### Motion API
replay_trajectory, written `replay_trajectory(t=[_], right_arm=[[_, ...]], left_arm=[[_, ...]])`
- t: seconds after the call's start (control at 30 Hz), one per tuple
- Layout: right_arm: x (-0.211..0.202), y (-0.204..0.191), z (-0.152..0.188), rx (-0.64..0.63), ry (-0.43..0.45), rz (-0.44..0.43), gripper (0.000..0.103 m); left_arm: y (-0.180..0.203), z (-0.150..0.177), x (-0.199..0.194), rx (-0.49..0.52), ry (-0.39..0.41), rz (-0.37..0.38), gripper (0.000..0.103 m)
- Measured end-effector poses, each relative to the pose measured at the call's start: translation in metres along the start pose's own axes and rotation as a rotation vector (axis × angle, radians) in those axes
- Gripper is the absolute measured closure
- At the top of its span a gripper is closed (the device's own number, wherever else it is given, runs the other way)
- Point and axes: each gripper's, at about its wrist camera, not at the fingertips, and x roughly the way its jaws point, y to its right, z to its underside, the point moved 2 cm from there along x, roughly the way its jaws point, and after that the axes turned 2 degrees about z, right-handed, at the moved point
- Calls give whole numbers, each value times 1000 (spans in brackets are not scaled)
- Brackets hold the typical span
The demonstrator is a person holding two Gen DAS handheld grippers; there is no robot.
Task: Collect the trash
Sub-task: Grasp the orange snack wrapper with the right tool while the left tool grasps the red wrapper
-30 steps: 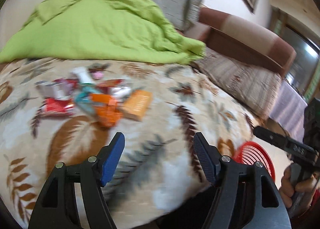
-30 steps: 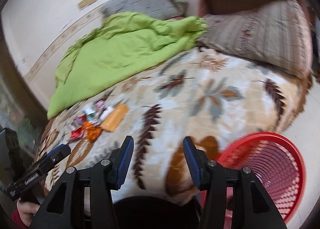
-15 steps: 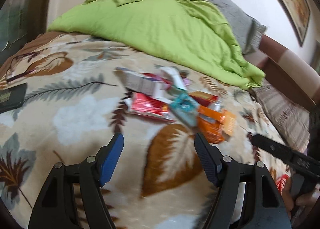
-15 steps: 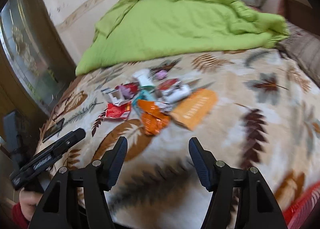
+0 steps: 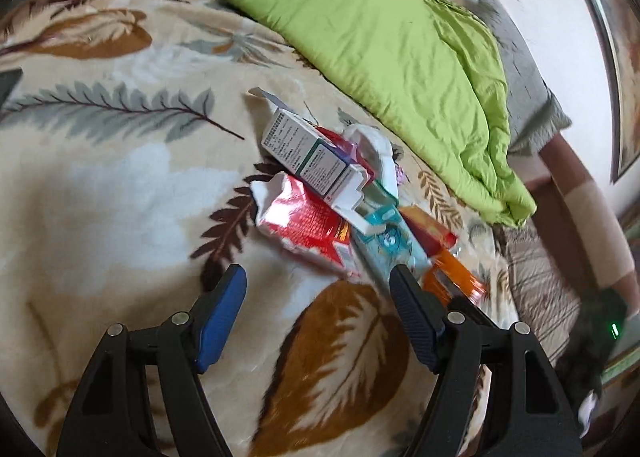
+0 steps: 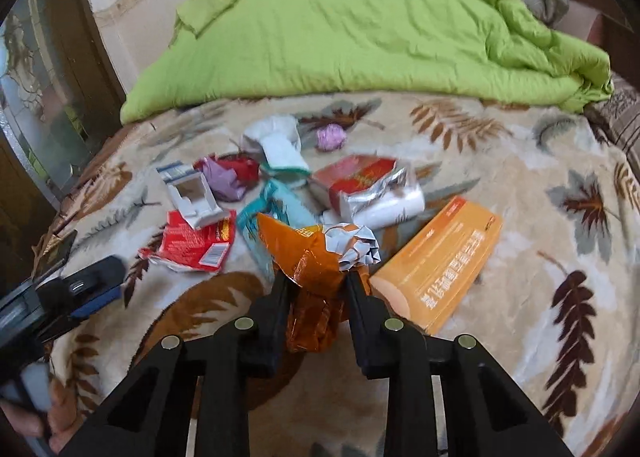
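So the right tool has just been closing and it's now clamped on the crumpled orange foil wrapper, which sits right at the near edge of the trash pile on the leaf-print blanket of the bed. The wrapper pokes up and away from the jaws, its long side running roughly along the line the tool points, so lifting it straight back toward the camera looks like the clean way out. The orange box lies just to the right of it, set on a diagonal, and the teal packet is touching or nearly touching the wrapper on the left, so I'd guess either could get dragged along. The left tool is spread wide with nothing in it, hanging over bare blanket just short of the red snack bag, which is dead ahead with the white carton lying across its far end. The left one is clearly the nearer hand for that side of the heap. Compared with a second ago, both tools have swung in from the foot of the bed to right over the pile, and the red basket that was in view then isn't anymore.
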Motion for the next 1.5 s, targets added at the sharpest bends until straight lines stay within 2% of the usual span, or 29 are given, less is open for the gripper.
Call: replay_trajectory(t=[0.1,0.2,0.33,0.5,0.7,0.83,1.1,1.23,1.37,1.5], right_arm=[[-16,3,-2,-3,59,-5,74],[-26,8,-4,21,86,-31,74],[-31,12,-6,36,103,-60,74],[-36,7,-5,19,126,-77,74],[-43,-1,0,-6,140,-103,74],[-52,-2,4,-4,163,-117,74],[-62,1,5,11,192,-128,74],[-65,6,4,23,204,-121,74],[-64,12,4,39,197,-117,74],[-64,14,3,46,199,-119,74]], left_arm=[[4,-3,17,-14,-8,-7,32],[7,-5,33,-24,-15,-17,47],[4,-8,48,-15,-20,-48,82],[2,-8,42,26,5,-92,93],[18,-1,9,169,76,-103,97],[30,10,-11,249,109,-86,97],[66,23,-37,453,232,-87,97],[70,27,-35,479,217,-88,97],[61,23,-29,428,173,-78,97],[59,23,-30,416,176,-81,97]])
